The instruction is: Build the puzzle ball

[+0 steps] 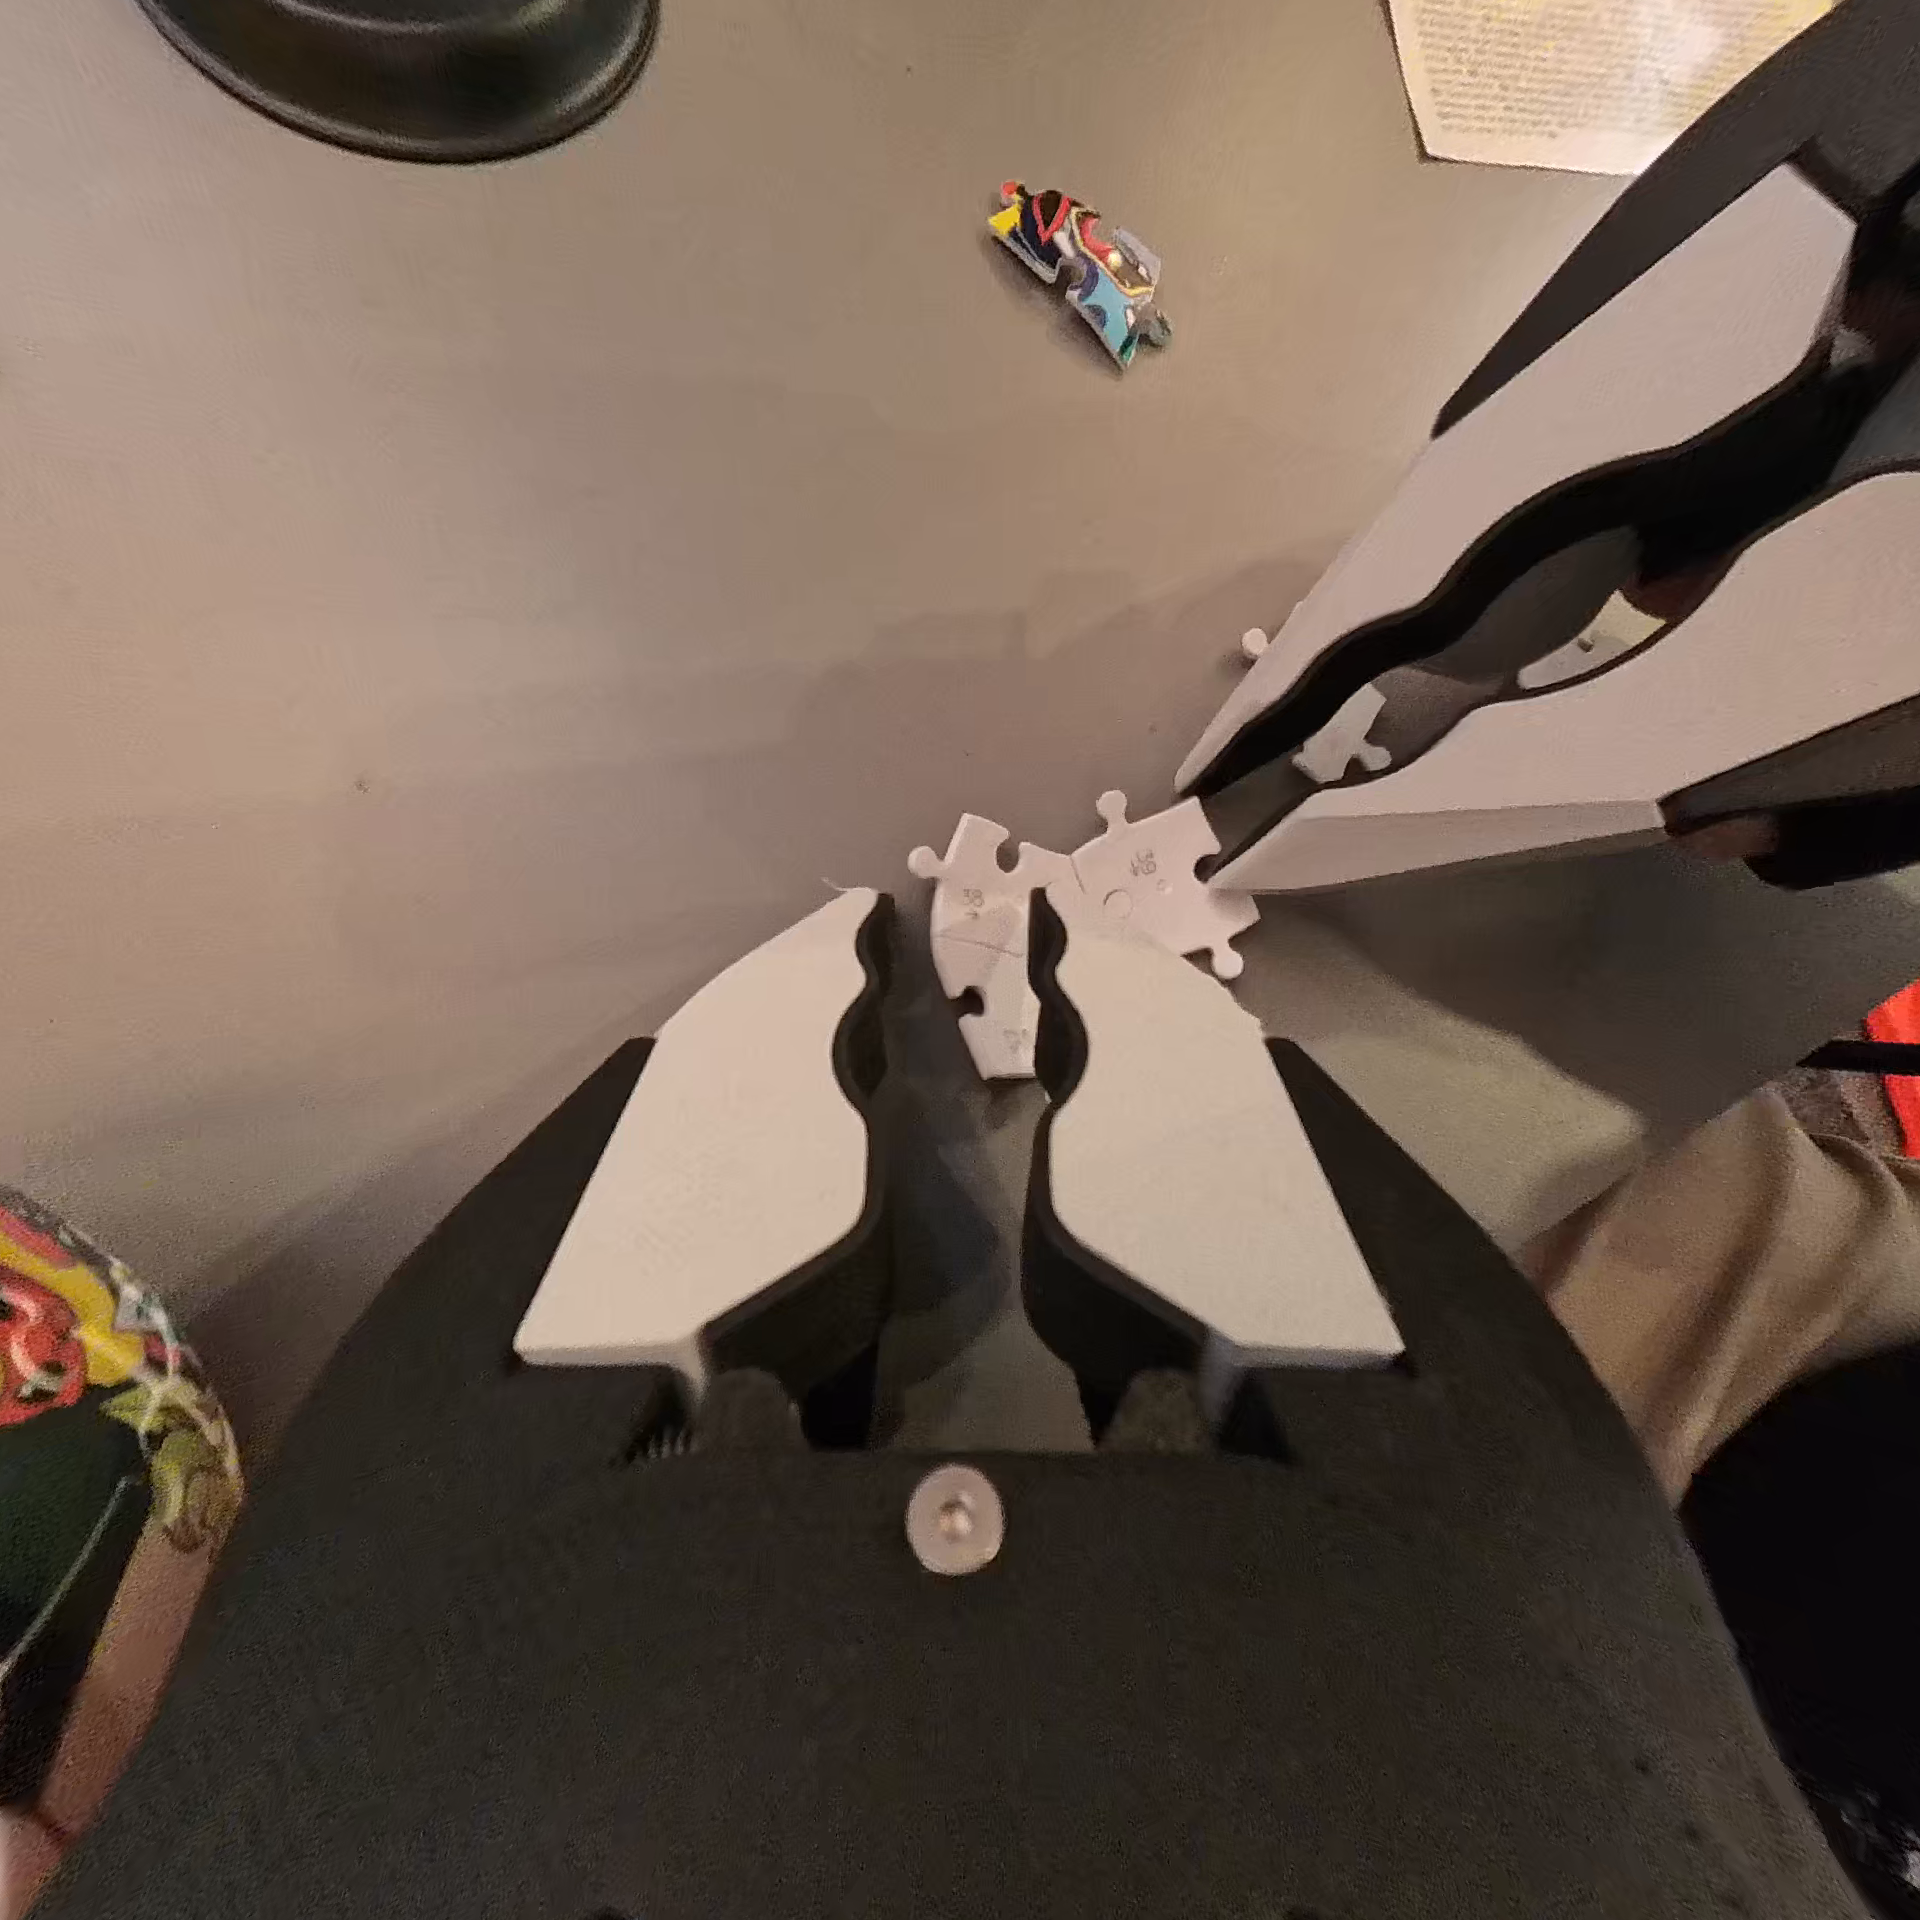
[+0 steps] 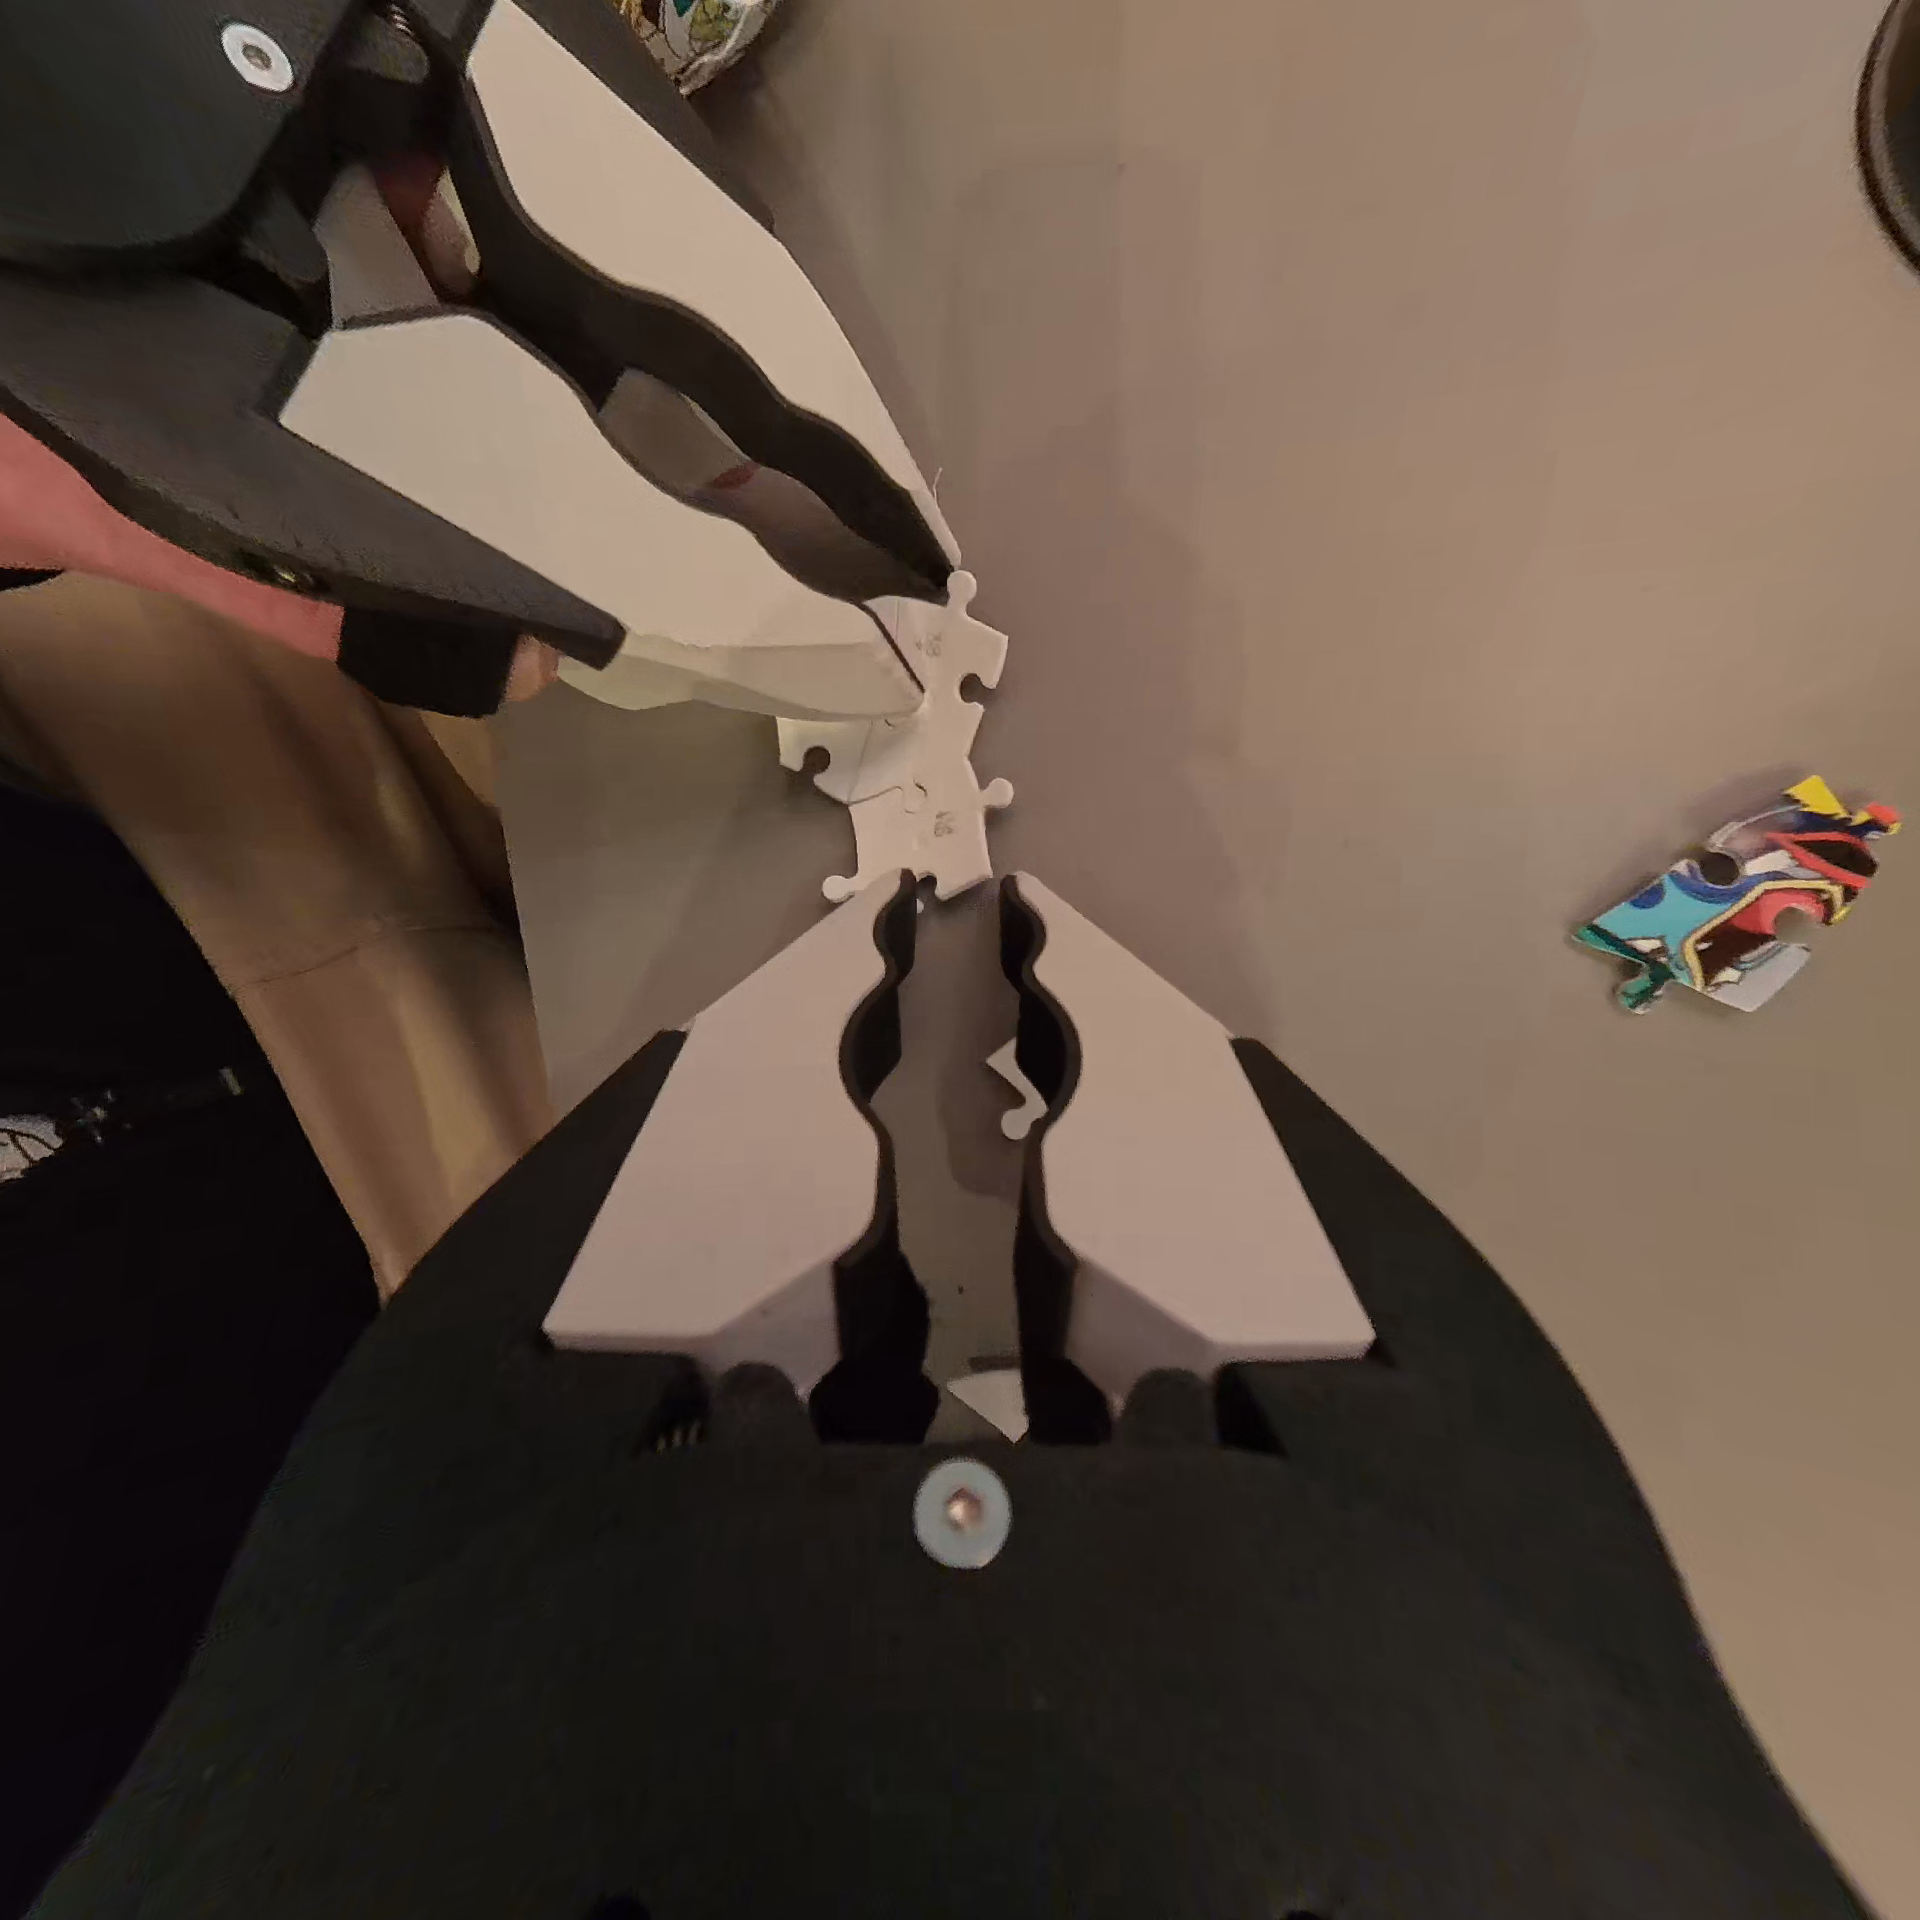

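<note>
Left claw (image 1: pixel 956 925): closed on curved white piece (image 1: pixel 982 966).
Right claw (image 2: pixel 956 894): pinching mating piece (image 2: pixel 935 831), tab-to-tab, directly opposite.

Each hand-held gripper, the left gripper (image 1: pixel 956 914) and the right gripper (image 2: pixel 956 894), has a matte black wedge-shaped body with a round silver screw and washer (image 1: pixel 954 1519) at its centre. Two white angular fingers (image 1: pixel 727 1143) project forward, lined inside with wavy black pads (image 1: pixel 868 1029). A black fingerless glove (image 2: pixel 431 660) covers the hand behind the left gripper.
</note>
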The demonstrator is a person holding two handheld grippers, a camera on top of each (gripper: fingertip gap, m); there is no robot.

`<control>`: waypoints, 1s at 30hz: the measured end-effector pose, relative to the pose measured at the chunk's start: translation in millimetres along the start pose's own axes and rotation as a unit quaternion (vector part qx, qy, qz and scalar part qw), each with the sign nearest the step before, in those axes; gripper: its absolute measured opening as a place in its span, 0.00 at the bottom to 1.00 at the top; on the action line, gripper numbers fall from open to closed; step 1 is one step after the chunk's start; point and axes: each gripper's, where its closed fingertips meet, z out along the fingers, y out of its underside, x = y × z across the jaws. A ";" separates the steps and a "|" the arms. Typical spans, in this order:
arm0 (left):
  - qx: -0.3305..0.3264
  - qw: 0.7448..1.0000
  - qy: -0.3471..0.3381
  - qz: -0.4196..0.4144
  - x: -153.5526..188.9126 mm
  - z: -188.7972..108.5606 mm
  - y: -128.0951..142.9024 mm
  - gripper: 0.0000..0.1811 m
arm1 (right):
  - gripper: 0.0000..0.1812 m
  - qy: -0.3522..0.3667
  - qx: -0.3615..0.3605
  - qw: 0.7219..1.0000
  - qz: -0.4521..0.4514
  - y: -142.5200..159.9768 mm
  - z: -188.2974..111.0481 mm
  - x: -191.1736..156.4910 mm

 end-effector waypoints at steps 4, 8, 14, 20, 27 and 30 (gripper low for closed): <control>-0.003 1.000 -0.001 0.006 0.7 0.8 0.6 0.10 | 0.08 -0.005 0.003 1.000 0.006 -0.6 0.1 0.6; -0.001 1.000 -0.001 -0.003 -0.8 0.0 1.3 0.05 | 0.07 -0.008 0.012 1.000 0.014 -2.2 -3.0 1.9; 0.016 0.999 0.014 -0.030 0.5 -3.0 0.3 0.04 | 0.07 -0.012 0.025 0.999 0.023 -4.8 -8.2 3.9; 0.044 0.997 0.032 -0.058 0.9 -7.4 -3.3 0.02 | 0.07 -0.018 0.045 0.998 0.038 -8.9 -15.0 7.2; 0.104 0.990 0.053 -0.084 0.3 -18.0 -18.9 0.01 | 0.10 -0.052 0.088 0.991 0.089 -17.1 -24.6 9.4; 0.121 0.987 0.060 -0.088 0.1 -21.4 -23.6 0.01 | 0.12 -0.072 0.102 0.986 0.112 -19.9 -24.9 9.1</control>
